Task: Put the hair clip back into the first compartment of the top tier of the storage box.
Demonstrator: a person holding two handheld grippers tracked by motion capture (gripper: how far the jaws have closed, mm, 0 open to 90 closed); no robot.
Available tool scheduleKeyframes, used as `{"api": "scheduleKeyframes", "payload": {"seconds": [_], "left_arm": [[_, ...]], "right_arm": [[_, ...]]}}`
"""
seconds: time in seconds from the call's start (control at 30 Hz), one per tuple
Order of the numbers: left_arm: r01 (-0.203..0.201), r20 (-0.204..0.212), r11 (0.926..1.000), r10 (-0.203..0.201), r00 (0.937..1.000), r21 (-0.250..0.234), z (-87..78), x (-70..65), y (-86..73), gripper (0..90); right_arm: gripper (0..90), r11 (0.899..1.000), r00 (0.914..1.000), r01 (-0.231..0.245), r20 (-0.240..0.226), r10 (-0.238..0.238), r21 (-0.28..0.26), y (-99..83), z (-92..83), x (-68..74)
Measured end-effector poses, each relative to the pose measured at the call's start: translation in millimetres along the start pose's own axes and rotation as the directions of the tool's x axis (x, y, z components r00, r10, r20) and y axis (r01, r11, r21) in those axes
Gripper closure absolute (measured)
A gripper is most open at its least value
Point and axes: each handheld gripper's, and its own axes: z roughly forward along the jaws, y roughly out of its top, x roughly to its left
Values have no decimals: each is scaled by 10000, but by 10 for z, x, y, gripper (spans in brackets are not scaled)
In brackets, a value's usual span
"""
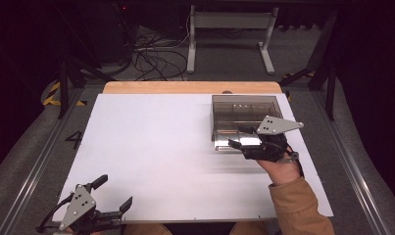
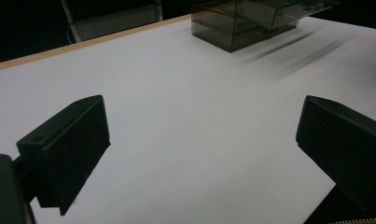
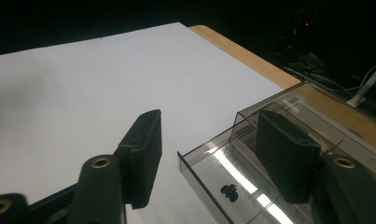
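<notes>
On white table (image 1: 151, 147): clear drawer box (image 1: 244, 115), drawer (image 3: 232, 186) pulled out; right gripper (image 1: 239, 137) part-open, unladen; left gripper (image 1: 115, 193) wide, empty.

A white sheet covers the pale wooden surface (image 1: 190, 87), leaving a bare strip at its far edge. Beyond that surface a white metal desk frame (image 1: 230, 29) stands on grey carpet floor (image 1: 303, 63), with tangled black cables (image 1: 153, 54) beside the frame. The room behind is dark.

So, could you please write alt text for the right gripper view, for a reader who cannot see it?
The right gripper holds its two black fingers open over the pulled-out drawer of a smoky clear plastic box, gripping nothing. A small dark object lies in the drawer, on a white table.
</notes>
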Motion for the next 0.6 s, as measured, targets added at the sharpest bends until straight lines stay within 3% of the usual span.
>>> {"api": "scheduleKeyframes", "payload": {"seconds": [0.37, 0.6], "left_arm": [[-15, 56, 10000, 15, 10000, 20, 22, -4, 9, 36], [16, 93, 10000, -17, 10000, 26, 44, 5, 10, 36]], "right_arm": [[259, 9985, 9995, -244, -197, 234, -492, -163, -221, 29], [192, 9977, 9986, -507, -155, 501, -453, -311, -312, 48]]}}
